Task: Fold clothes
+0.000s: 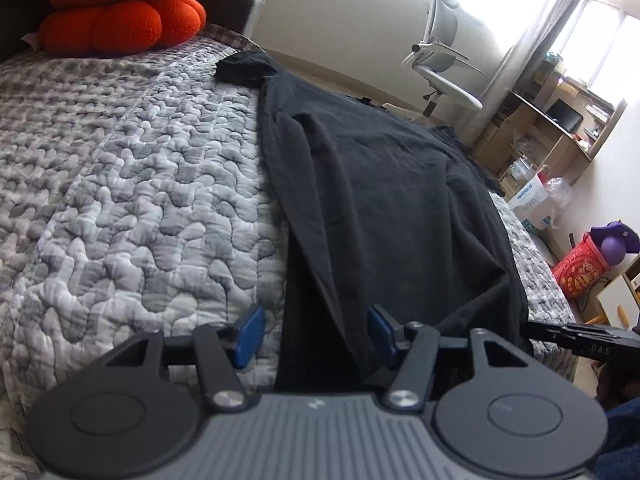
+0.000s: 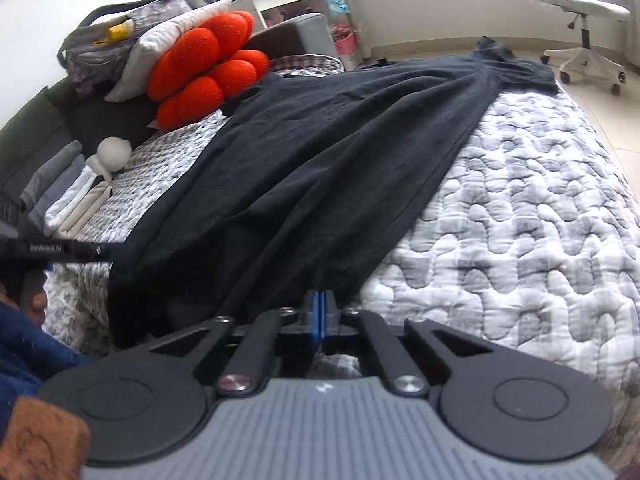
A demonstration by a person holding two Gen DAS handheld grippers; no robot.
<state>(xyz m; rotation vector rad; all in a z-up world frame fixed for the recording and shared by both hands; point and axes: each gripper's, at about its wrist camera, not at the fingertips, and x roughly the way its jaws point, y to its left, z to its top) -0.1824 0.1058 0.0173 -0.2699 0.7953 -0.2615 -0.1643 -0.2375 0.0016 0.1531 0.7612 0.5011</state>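
Wide bare quilt [image 1: 120, 184] lies left of the one black garment [image 1: 380, 184], which runs lengthwise away toward the far bed edge, a sleeve flopped out near two orange cushions [image 1: 120, 16]. The left gripper [image 1: 316, 332] stands wide open astride its near hem. The right gripper [image 2: 319, 308] is pinched tight on the hem's corner.

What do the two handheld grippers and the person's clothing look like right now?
Both the left gripper and right gripper have black linkage arms, silver pivot screws, blue finger pads, round black discs and a ribbed grey body. White lettering marks their sides. A dark blue sleeve shows.
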